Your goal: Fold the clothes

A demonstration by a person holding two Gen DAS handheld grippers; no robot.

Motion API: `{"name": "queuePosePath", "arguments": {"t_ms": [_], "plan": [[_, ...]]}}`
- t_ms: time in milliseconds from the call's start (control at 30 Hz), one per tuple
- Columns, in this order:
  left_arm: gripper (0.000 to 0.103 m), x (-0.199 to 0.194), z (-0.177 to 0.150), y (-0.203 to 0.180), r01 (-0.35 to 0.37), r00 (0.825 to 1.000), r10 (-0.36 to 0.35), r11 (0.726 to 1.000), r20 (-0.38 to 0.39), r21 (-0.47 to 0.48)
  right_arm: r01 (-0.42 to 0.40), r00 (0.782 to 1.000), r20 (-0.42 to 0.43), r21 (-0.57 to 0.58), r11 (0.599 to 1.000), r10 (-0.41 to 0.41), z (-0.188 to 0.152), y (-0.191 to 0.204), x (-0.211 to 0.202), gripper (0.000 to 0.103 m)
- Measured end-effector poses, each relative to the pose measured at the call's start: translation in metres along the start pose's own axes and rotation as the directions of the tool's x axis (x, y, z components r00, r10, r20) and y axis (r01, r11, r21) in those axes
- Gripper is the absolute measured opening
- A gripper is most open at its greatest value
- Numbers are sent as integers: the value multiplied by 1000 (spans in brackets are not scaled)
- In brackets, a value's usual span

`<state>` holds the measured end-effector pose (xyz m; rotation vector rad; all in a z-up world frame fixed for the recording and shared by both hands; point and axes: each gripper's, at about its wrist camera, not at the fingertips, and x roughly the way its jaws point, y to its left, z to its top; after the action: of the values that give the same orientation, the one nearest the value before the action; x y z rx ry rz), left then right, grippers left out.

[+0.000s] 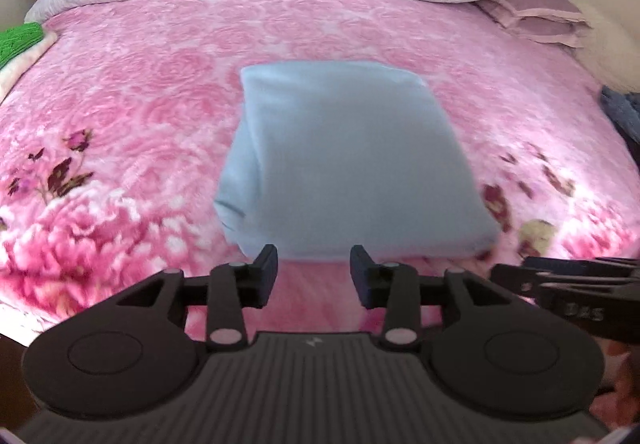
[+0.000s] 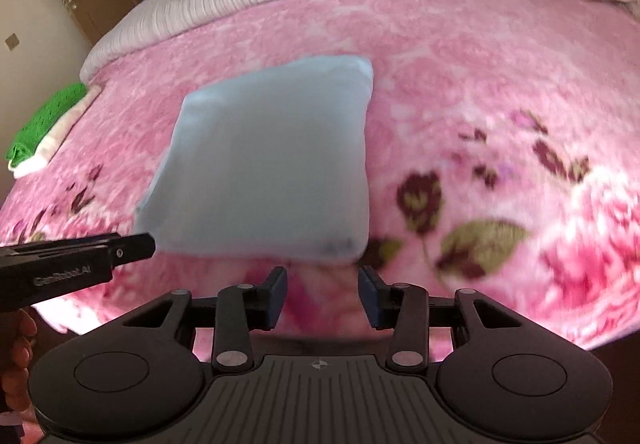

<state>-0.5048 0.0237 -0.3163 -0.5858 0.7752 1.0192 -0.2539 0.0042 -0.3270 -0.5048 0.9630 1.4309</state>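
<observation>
Light blue garment (image 1: 344,160) folded square on bed (image 1: 140,84), seemingly finished; left gripper (image 1: 314,276) and right gripper (image 2: 323,294) fingers parted, empty.

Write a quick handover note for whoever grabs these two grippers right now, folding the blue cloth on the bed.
Left gripper: open, nothing between its fingers, just short of the cloth's near edge.
Right gripper: open, empty, also at the near edge.
Blue cloth: lies folded into a neat rectangle on the pink blanket.
Green cloth: folded at the bed's left edge.
Done: blue cloth looks folded and released.
Left: perhaps move it beside the green one.
</observation>
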Motion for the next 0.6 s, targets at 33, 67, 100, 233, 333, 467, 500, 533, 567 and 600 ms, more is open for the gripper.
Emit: {"name": "queuePosePath", "arguments": {"t_ms": [33, 67, 100, 233, 333, 467, 500, 533, 567, 600], "plan": [[37, -5, -3, -3, -2, 1000, 2, 1000, 1, 9, 3, 1000, -9, -3, 1000, -3, -3, 1, -3, 46], [38, -10, -6, -7, -8, 1000, 7, 1000, 6, 18, 7, 1000, -10, -4, 1000, -7, -6, 1, -6, 47], [40, -14, -9, -10, -13, 1000, 12, 1000, 11, 27, 10, 1000, -8, -3, 1000, -10, -10, 1, -10, 48], [40, -31, -18, -23, -27, 999, 25, 998, 35, 53, 10, 1000, 13, 8, 1000, -10, -19, 0, -21, 50], [41, -39, -22, -30, -43, 998, 40, 997, 47, 61, -1, 1000, 25, -2, 1000, 1, -22, 1, -26, 50], [41, -49, -28, -38, -64, 997, 61, 996, 53, 67, -21, 999, 34, -16, 1000, 22, -27, 1, -32, 50], [41, -51, -29, -40, -70, 996, 66, 995, 56, 68, -28, 999, 37, -19, 999, 28, -28, 1, -34, 51], [41, -54, -30, -41, -75, 996, 71, 995, 59, 68, -33, 999, 41, -22, 999, 34, -29, 1, -36, 50], [41, -56, -31, -43, -79, 995, 74, 994, 65, 69, -39, 998, 44, -26, 999, 40, -30, 1, -38, 50], [41, -59, -31, -44, -82, 995, 77, 994, 71, 69, -41, 998, 49, -29, 999, 43, -31, 1, -41, 50]]}}
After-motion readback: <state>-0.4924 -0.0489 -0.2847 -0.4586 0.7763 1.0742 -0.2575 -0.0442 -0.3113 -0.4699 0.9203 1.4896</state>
